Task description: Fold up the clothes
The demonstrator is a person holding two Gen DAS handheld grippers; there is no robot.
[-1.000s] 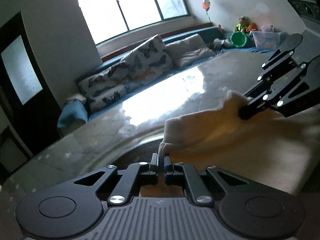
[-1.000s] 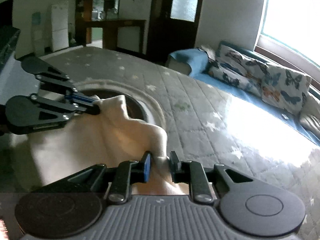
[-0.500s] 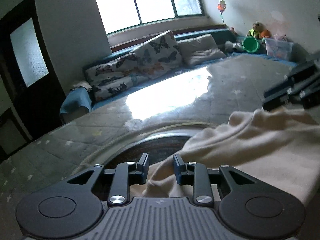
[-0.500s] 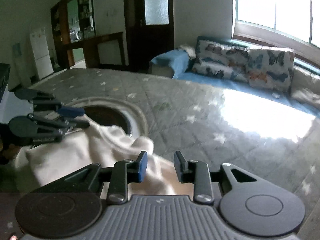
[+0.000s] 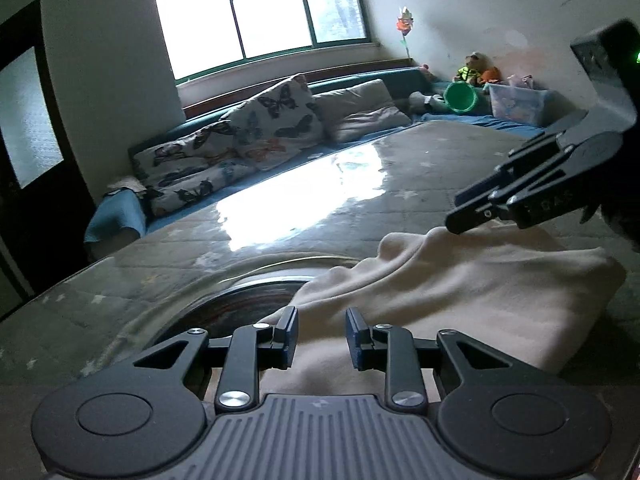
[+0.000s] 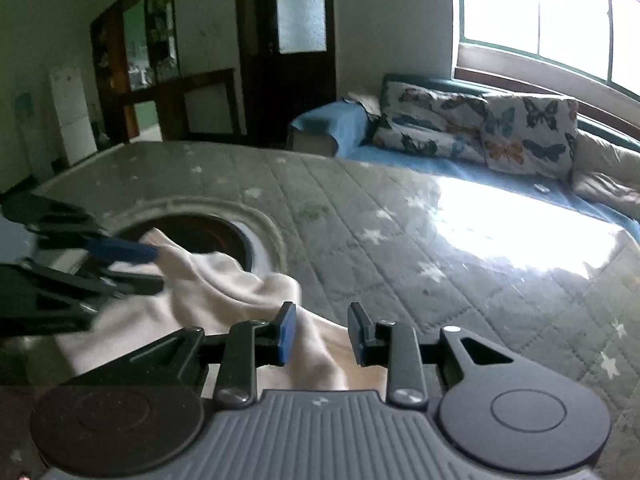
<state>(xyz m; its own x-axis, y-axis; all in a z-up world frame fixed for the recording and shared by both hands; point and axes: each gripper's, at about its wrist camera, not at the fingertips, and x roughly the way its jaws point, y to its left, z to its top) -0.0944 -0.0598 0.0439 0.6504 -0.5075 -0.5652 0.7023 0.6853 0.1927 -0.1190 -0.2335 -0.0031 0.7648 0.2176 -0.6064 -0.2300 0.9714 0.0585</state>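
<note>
A cream cloth lies folded and rumpled on the grey quilted surface. My left gripper is open just above its near edge. The fabric shows in the gap, but the pads do not press it. In the right wrist view the same cloth spreads to the left. My right gripper is open over a raised fold, its blue pads apart from the fabric. Each gripper shows in the other's view, the right gripper over the cloth's far corner and the left gripper at the cloth's left end.
A round dark opening with a pale ring sits in the quilted surface beside the cloth. Behind are a blue bench with butterfly pillows, a green bucket, a plastic box, a dark door and a white fridge.
Both grippers were shut on the cloth's edge a second ago and now stand open. The cloth has dropped flat onto the surface, and both grippers have drawn back slightly.
</note>
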